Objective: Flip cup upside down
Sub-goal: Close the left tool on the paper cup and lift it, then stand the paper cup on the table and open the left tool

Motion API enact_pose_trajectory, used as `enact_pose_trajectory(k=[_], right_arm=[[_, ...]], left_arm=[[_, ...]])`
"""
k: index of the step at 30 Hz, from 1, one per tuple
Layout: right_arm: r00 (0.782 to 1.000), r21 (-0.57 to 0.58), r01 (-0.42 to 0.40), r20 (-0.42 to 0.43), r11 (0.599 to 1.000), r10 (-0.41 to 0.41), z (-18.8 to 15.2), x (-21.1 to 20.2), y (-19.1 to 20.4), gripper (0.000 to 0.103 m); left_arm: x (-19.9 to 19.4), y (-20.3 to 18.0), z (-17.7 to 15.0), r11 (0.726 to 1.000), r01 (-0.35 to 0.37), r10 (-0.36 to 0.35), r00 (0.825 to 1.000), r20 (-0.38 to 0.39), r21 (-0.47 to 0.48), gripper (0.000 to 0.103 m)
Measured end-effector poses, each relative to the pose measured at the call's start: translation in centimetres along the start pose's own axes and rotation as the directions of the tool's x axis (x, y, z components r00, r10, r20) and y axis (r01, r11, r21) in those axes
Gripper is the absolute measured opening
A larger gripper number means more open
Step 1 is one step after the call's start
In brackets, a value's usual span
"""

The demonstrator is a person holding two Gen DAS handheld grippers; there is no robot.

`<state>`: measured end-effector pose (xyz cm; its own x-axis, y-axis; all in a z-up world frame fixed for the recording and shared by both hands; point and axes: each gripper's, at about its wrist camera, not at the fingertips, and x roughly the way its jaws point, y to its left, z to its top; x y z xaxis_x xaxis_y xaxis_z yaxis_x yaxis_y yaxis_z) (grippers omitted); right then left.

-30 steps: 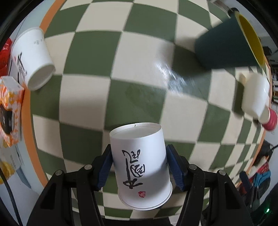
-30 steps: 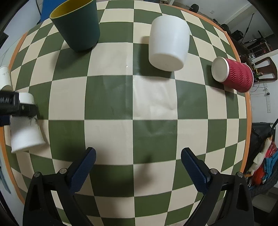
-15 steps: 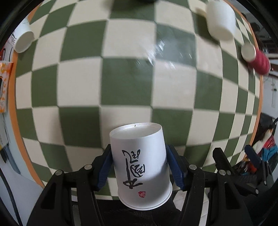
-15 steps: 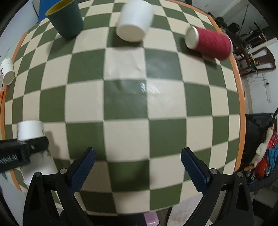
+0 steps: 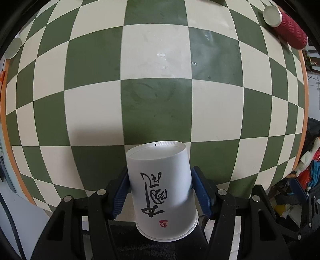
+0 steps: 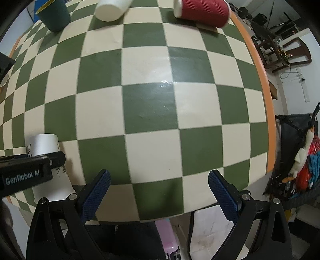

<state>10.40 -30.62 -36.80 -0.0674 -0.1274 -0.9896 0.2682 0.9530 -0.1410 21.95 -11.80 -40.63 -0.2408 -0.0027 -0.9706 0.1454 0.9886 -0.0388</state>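
Observation:
A white paper cup [image 5: 162, 190] with black calligraphy and a red seal sits between the blue pads of my left gripper [image 5: 160, 192], base pointing away from the camera, rim toward it. The left gripper is shut on the cup, holding it near the table's front edge. The same cup [image 6: 45, 148] and the left gripper's body show at the lower left of the right wrist view. My right gripper [image 6: 159, 192] is open and empty at the front edge of the green and cream checkered table [image 6: 148, 108].
A red ribbed cup [image 6: 202, 10] lies on its side at the far right. A white cup [image 6: 112, 9] lies on its side beside a dark green cup [image 6: 55, 15]. Another white paper cup [image 5: 13, 49] lies at the far left. An orange rim [image 6: 266, 96] edges the table.
Both grippers have drawn back toward the table's front edge. The left gripper still holds the white cup the same way. The far cups have shifted toward the top of both views.

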Motion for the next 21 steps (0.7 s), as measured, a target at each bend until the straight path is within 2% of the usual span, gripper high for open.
enact_pose_trajectory(k=[3,5,17,21], right_arm=[[1.0,0.012,-0.003,-0.006,1.0,0.003,-0.3,0.3,-0.8,0.1],[1.0,0.021,-0.007,-0.009,1.0,0.007,-0.4,0.4,-1.2,0.1],[1.0,0.048,-0.019,-0.005,0.999,0.019,-0.3,0.3,-1.3,0.1],[1.0,0.052,-0.022,-0.006,0.998,0.022,-0.1,0.4,-1.2,0.1]], left_arm=[[1.2,-1.7,0.0,1.0,0.0,0.0,1.0,0.006,-0.002,0.058],[0.4,-1.2,-0.3,1.0,-0.002,0.002,1.0,0.006,-0.004,0.058],[0.2,-3.2,-0.7,1.0,-0.013,0.013,1.0,0.016,0.008,0.06],[0.8,-3.8,-0.9,0.999,0.008,-0.008,1.0,-0.017,0.037,0.06]])
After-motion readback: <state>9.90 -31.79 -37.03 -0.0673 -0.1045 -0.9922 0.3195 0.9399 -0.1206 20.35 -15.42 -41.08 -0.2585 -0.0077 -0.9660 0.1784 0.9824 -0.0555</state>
